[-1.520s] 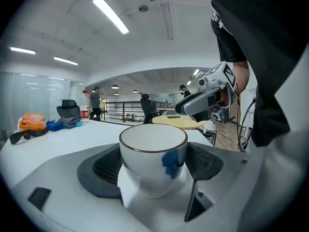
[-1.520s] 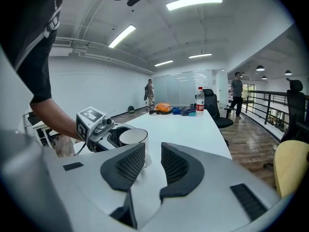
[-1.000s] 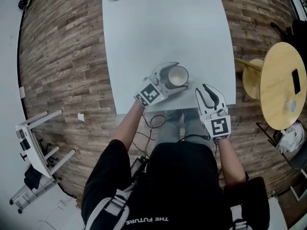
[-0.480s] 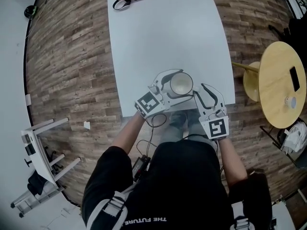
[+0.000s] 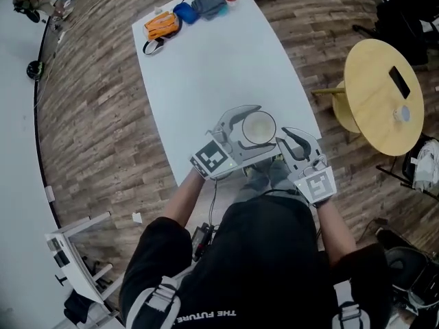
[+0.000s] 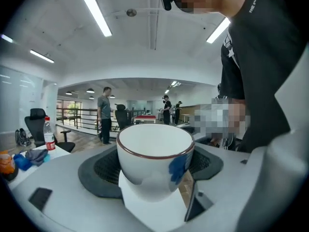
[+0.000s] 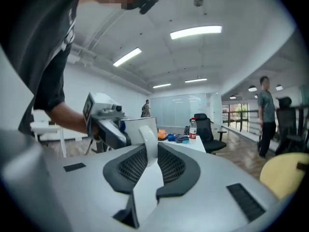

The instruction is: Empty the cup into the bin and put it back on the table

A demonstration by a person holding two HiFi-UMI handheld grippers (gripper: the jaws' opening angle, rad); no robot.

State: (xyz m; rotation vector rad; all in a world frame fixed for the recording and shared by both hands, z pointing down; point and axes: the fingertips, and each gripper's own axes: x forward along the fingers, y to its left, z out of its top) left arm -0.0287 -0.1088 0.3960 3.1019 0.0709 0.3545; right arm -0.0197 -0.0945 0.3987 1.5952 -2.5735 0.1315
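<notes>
Cup (image 5: pixel 259 127), contents unclear, is gripped by the left claw (image 6: pixel 153 166), the right claw (image 7: pixel 150 162) having just closed on its handle (image 7: pixel 147 138).

Cup (image 6: pixel 154 163) contents? No clue
Side-on, its inside is hidden; far-end bench (image 5: pixel 206 67) clutter (image 5: pixel 163 27) is too small to name.

Black T-shirt (image 5: pixel 264 259), white lettering (image 5: pixel 206 314), grey straps (image 5: pixel 162 295)
</notes>
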